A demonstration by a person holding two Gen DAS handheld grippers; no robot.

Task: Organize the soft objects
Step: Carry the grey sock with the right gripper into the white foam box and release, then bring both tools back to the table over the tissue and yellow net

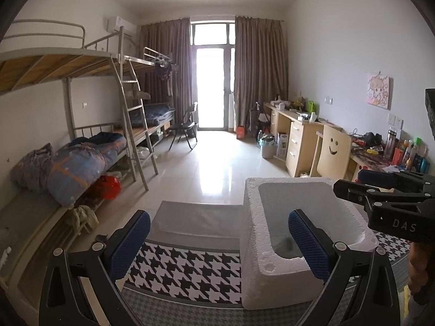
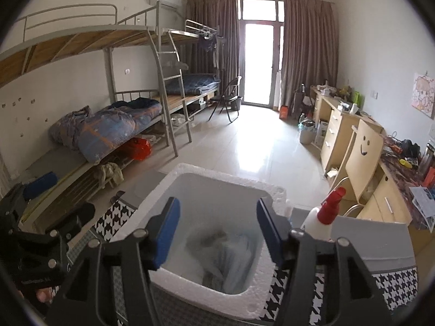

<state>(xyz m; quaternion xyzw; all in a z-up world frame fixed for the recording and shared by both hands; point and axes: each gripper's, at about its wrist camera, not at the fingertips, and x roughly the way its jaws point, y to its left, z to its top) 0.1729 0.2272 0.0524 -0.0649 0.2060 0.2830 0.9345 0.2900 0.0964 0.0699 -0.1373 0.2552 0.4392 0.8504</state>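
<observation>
Above the white foam box (image 2: 217, 187), the right gripper (image 2: 217, 233) hangs with jaws apart and empty over a blurred pale cloth (image 2: 231, 258); the left gripper (image 1: 220, 247) is wide open, holding nothing.

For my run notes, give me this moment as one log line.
step: dropping cloth | right gripper: open above foam box | cloth: blurred, inside box | left gripper: open, empty | spray bottle: beside box

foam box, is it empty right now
No, a crumpled pale cloth lies at the bottom of the white foam box, below the open right tongs.
</observation>
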